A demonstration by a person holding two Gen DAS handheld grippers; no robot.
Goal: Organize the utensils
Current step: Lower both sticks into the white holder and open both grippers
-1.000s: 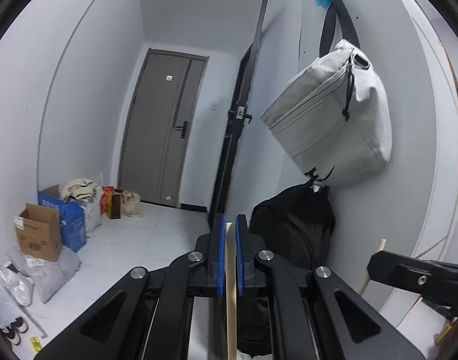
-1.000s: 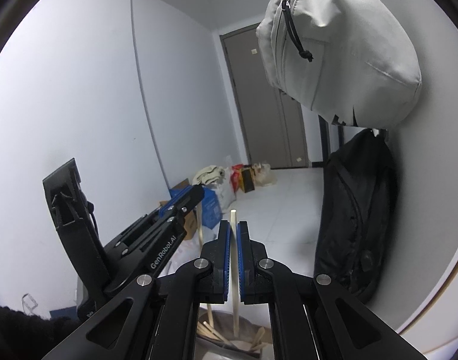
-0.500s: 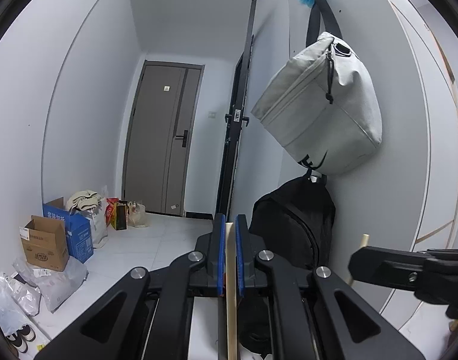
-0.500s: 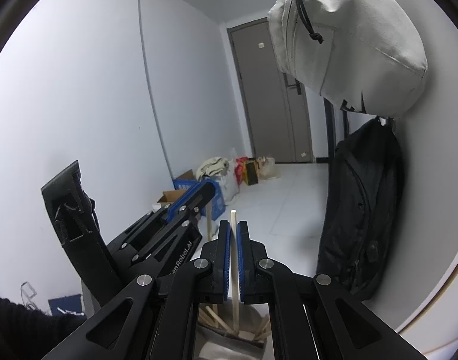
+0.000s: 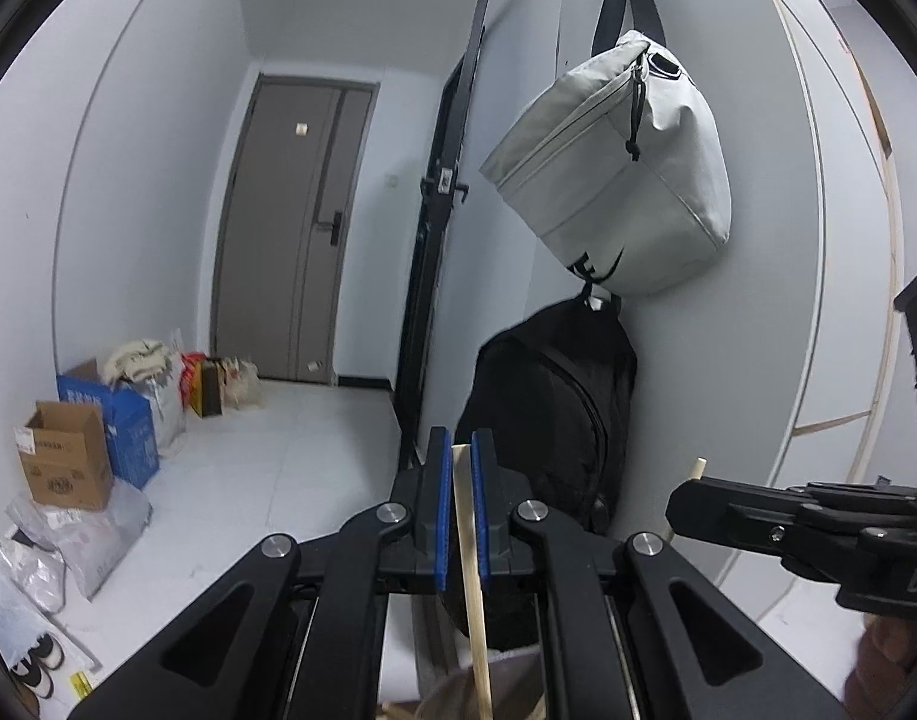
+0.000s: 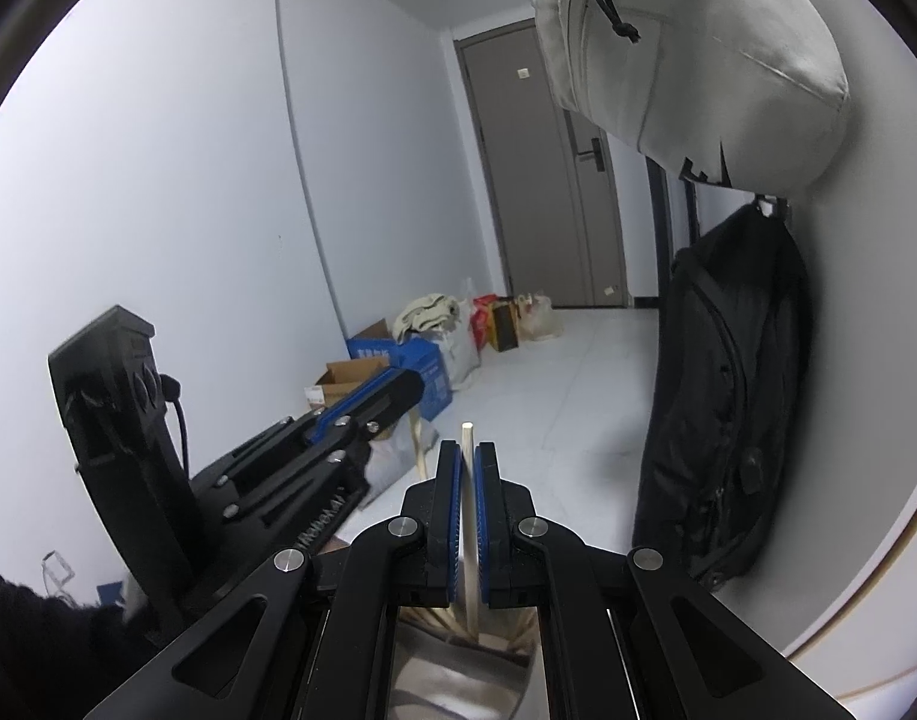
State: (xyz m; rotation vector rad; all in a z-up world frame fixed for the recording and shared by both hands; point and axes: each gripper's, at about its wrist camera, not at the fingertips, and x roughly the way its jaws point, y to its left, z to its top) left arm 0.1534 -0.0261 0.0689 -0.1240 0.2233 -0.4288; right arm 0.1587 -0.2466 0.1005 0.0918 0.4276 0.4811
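In the left wrist view my left gripper [image 5: 460,457] is shut on a pale wooden chopstick [image 5: 472,588], which stands nearly upright between the blue pads. Its lower end reaches a beige holder [image 5: 452,699] at the bottom edge. My right gripper [image 6: 469,455] is shut on a second wooden chopstick [image 6: 469,540], also upright. That stick's foot stands among several other sticks in the beige holder [image 6: 458,669]. The two grippers sit side by side: the right gripper [image 5: 689,513] shows at the right of the left view, the left gripper [image 6: 407,396] at the left of the right view.
A grey bag [image 5: 614,180] hangs on the wall over a black backpack [image 5: 554,420] straight ahead. A dark door [image 5: 290,228] closes the corridor. Cardboard boxes [image 5: 68,456] and plastic bags lie on the white floor along the left wall.
My right gripper has sunk a little with its chopstick, so the holder shows larger beneath it. The left view has tilted slightly. Both grips are unchanged.
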